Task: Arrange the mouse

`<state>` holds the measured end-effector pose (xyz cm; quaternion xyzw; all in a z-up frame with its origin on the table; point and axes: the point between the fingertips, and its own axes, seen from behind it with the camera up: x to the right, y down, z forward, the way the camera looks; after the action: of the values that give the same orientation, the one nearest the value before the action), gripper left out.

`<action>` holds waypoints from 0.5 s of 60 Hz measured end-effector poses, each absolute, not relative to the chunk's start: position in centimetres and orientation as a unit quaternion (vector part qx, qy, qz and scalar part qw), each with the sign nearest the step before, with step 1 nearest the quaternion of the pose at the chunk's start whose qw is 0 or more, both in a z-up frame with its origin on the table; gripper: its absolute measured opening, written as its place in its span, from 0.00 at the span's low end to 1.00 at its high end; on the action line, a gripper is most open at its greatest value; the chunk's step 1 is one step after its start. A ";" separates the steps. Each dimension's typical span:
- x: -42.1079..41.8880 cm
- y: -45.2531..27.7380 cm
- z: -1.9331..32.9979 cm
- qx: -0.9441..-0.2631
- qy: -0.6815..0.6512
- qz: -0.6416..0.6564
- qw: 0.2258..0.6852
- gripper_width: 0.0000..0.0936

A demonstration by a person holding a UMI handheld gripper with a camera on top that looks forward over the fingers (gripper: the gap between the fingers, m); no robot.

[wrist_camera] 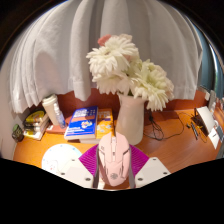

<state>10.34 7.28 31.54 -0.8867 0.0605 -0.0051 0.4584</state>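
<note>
A pale pink computer mouse sits between my gripper's two fingers, its nose pointing away from me. The magenta pads press against both of its sides. The mouse is held above the orange wooden desk, just in front of a white vase. The mouse's rear end is hidden below the fingers.
The white vase holds white daisy-like flowers straight ahead. A blue book and a yellow box lie to the left. Cables and a white device lie on the right. White curtains hang behind.
</note>
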 end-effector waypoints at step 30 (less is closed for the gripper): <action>-10.2 14.1 29.0 -0.901 0.014 0.014 0.434 0.45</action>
<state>-10.25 14.07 29.00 -0.9005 0.0143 0.0143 0.4344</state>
